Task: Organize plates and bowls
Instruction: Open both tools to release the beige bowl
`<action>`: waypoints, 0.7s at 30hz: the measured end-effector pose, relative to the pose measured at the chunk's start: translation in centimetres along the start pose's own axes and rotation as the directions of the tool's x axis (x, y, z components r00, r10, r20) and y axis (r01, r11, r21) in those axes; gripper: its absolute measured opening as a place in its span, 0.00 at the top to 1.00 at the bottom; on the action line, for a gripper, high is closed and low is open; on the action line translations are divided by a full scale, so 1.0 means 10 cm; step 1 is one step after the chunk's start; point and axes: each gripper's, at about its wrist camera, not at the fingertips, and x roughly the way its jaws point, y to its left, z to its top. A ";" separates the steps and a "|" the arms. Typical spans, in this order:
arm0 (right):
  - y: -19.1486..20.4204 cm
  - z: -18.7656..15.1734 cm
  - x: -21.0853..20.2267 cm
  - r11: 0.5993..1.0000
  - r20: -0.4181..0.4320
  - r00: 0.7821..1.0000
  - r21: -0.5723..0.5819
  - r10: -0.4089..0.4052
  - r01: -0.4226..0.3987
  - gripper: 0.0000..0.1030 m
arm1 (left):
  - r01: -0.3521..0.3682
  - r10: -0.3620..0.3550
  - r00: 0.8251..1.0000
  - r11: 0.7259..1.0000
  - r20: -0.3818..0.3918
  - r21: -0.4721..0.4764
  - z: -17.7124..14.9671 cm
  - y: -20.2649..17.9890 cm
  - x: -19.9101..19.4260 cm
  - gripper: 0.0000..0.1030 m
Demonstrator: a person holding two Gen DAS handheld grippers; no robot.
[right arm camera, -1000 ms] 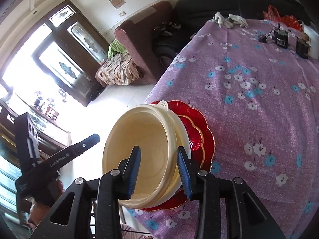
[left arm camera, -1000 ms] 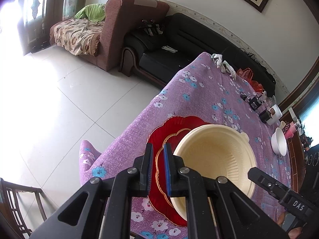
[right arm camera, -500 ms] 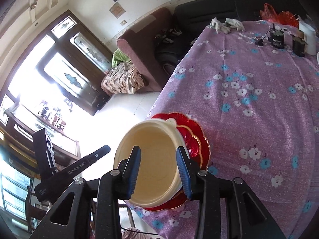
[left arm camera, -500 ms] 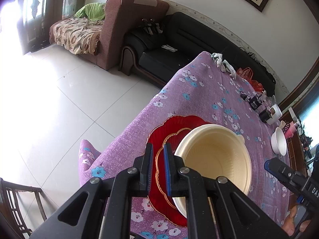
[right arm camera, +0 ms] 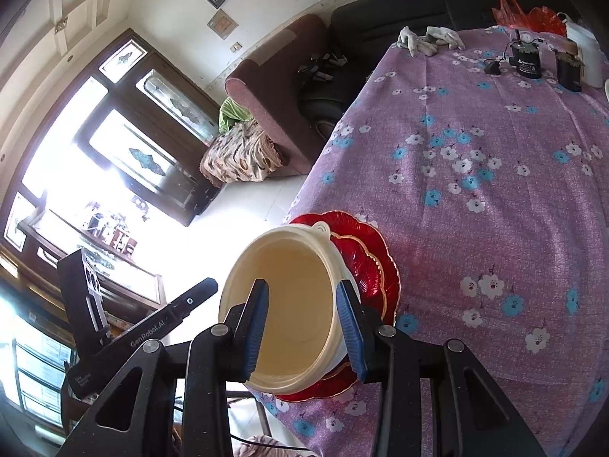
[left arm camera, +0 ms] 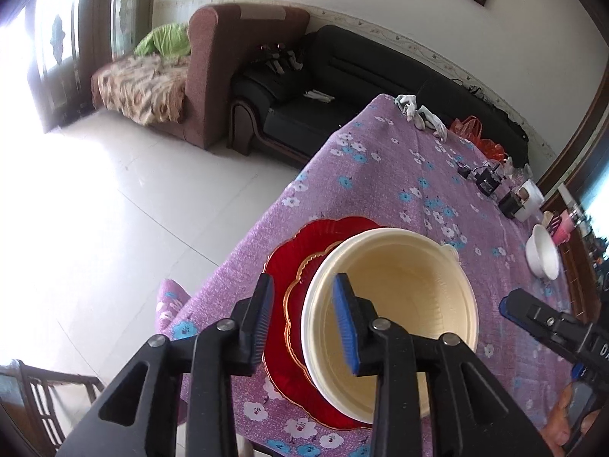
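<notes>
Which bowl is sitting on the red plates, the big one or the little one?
The big cream bowl. It sits on the red plates; the little white bowl stands alone on the tablecloth.

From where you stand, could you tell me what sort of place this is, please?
Most likely a home living and dining room: a black sofa and a brown armchair stand against the wall, and a table under a purple flowered cloth carries a red plate and a cream bowl.
</notes>
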 end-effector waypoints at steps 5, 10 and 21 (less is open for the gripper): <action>-0.10 0.01 -0.12 1.000 0.028 1.000 0.017 0.012 -0.012 0.61 | -0.020 0.019 1.000 0.999 0.023 0.028 0.00 -0.16 -0.07 0.63; -0.29 0.03 -0.24 0.999 0.050 0.999 0.041 0.010 -0.013 0.61 | -0.021 0.019 0.999 0.998 0.031 0.061 0.01 -0.40 -0.09 0.60; -0.89 0.09 -0.78 0.994 0.124 0.992 0.107 -0.018 0.005 0.61 | 0.005 -0.014 0.999 0.984 0.049 0.177 0.01 -1.29 -0.06 0.56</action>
